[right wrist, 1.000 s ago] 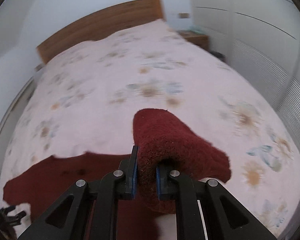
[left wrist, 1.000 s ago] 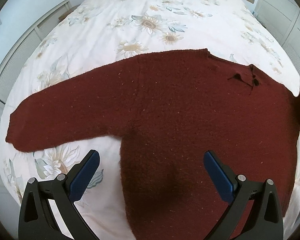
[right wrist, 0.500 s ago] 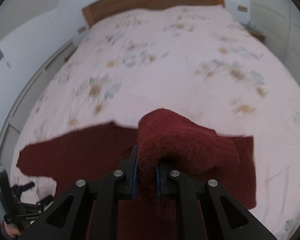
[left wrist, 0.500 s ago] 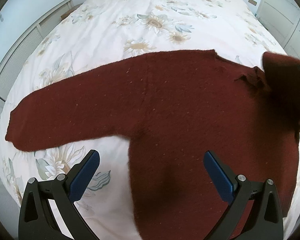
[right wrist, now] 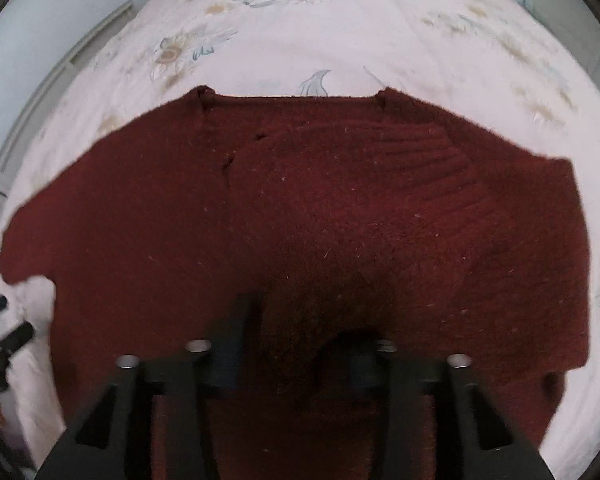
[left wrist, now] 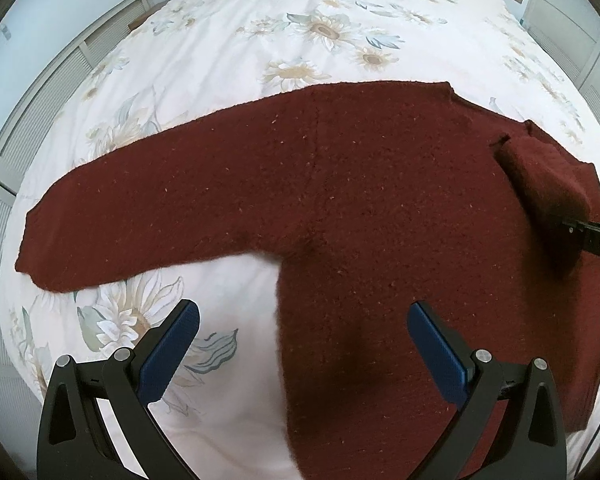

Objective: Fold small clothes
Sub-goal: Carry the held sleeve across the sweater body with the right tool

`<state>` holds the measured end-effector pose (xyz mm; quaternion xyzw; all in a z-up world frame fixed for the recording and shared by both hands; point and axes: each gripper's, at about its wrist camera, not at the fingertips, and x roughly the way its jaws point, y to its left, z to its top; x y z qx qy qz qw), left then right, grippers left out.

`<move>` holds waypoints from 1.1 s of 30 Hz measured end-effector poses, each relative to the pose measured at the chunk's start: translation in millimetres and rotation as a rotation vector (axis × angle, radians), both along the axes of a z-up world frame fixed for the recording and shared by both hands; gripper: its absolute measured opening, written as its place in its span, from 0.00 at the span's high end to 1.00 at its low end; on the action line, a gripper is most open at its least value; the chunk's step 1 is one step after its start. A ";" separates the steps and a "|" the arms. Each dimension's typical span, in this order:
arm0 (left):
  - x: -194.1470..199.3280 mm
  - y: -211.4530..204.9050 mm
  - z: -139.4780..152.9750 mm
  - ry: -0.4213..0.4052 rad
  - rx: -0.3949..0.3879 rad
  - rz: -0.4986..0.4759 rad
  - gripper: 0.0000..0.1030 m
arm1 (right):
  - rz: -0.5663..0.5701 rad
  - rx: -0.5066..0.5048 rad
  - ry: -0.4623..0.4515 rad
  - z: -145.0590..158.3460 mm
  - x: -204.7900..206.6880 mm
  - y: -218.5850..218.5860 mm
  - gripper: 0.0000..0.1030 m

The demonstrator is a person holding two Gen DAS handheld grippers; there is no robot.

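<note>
The left wrist view takes in the whole left side of the dark red sweater [left wrist: 360, 208], which lies spread flat on the floral bedspread [left wrist: 300, 20]; its left sleeve [left wrist: 140, 208] stretches straight out across the bed, something the right wrist view cuts off at its edge; the same view shows the right sleeve [left wrist: 548, 184] folded in over the body, with the tip of the right gripper [left wrist: 592, 236] at its end. The right wrist view, blurred, shows instead the neckline [right wrist: 292, 98] running straight between the two shoulders and the ribbed cuff [right wrist: 432, 160] of the folded sleeve lying on the chest; the knit is fuzzy, flecked with pale specks. The left gripper [left wrist: 302, 344] hangs over the sweater's side edge with its blue-padded fingers [left wrist: 168, 352] spread wide, holding nothing. The right gripper's fingers [right wrist: 236, 344] stand apart over the cloth; whether they pinch any fabric I cannot tell.
</note>
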<state>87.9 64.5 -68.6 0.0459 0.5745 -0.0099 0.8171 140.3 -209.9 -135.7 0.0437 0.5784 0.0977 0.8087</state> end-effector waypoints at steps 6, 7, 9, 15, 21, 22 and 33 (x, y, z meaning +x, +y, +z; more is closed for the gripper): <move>2.2 -6.1 -0.8 0.005 0.010 -0.023 0.01 | 0.034 -0.030 -0.019 18.4 -14.3 -23.8 0.22; 2.2 -7.5 -1.1 0.005 0.012 -0.028 0.01 | 0.037 -0.031 -0.024 21.2 -18.1 -29.8 0.22; 3.0 -11.5 -1.5 0.005 0.012 -0.041 0.01 | 0.027 -0.037 -0.038 26.7 -29.5 -49.3 0.22; 8.8 -42.2 -2.5 0.001 0.012 -0.126 0.01 | -0.110 -0.156 -0.031 20.2 -56.6 -133.7 0.22; 25.3 -106.1 -0.6 -0.002 0.001 -0.263 0.01 | -0.171 -0.193 0.031 -14.6 -61.4 -180.7 0.22; 28.4 -119.6 0.2 -0.005 0.004 -0.290 0.01 | -0.178 -0.196 0.033 -18.9 -60.5 -185.3 0.22; 54.5 -241.9 -9.2 0.000 0.048 -0.510 0.01 | -0.243 -0.024 0.016 -32.5 -34.1 -206.9 0.85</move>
